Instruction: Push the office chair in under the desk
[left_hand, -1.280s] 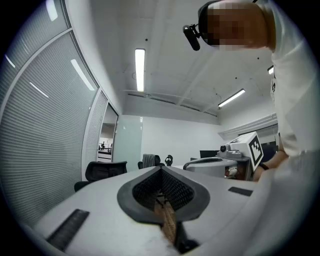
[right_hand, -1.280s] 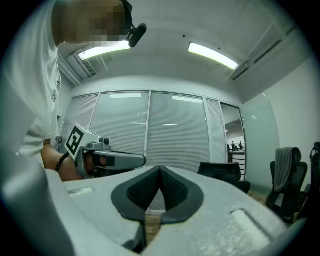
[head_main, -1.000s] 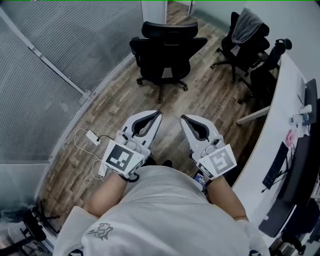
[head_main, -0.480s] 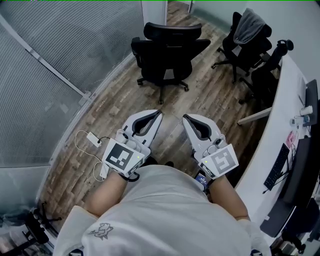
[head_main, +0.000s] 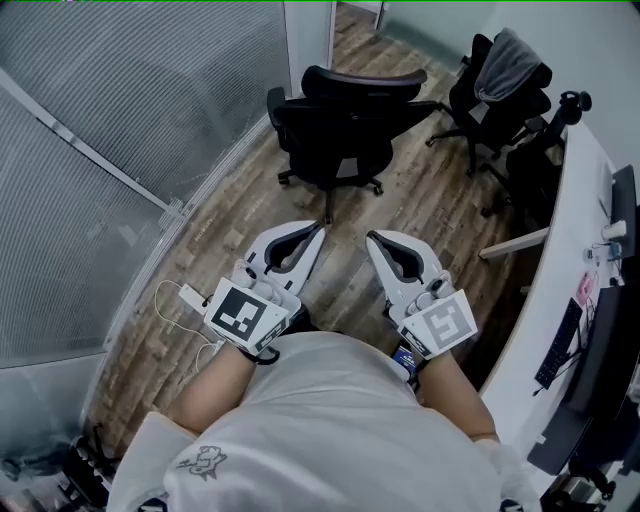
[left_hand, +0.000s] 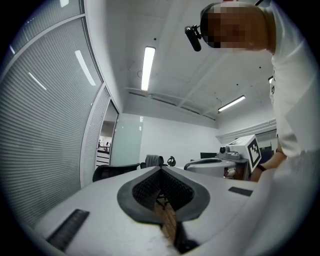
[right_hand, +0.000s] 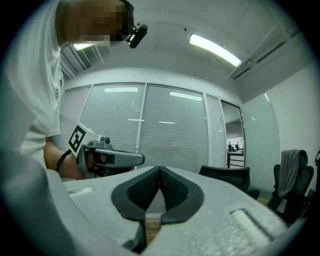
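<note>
**Chair out on the open floor, both grippers shut and empty**

Starting at the left of my head view, the blind-covered glass wall (head_main: 120, 150) curves along the wood floor (head_main: 430, 210). A white charger (head_main: 190, 296) with its cable lies near the foot of the wall.

Next is my left gripper (head_main: 319, 230), held close in front of the body and pointing forward. Its jaws are pressed together tip to tip with nothing in them.

Ahead of it, well apart from both grippers, stands the black office chair (head_main: 340, 135). Its backrest and headrest are on the far side and the seat front faces back toward me. Its arm-to-arm line therefore runs across the view, one armrest toward the glass and the other toward the desk (head_main: 572, 225). It stands on open floor, not tucked under the desk.

My right gripper (head_main: 369, 238) sits just beside the left, likewise closed on nothing.

Further right, a second chair (head_main: 490, 100) with a grey garment (head_main: 510, 55) over its back stands near the white desk, which carries a keyboard (head_main: 556, 342).

The gripper views add things the head view lacks: a ceiling light strip (left_hand: 148, 67) and each gripper seen side-on from the other. In both, the two pads meet with only floor showing in the slit behind them. They catch only the top of the office chair's back, whereas the head view shows its wheeled base and its whole stance.
</note>
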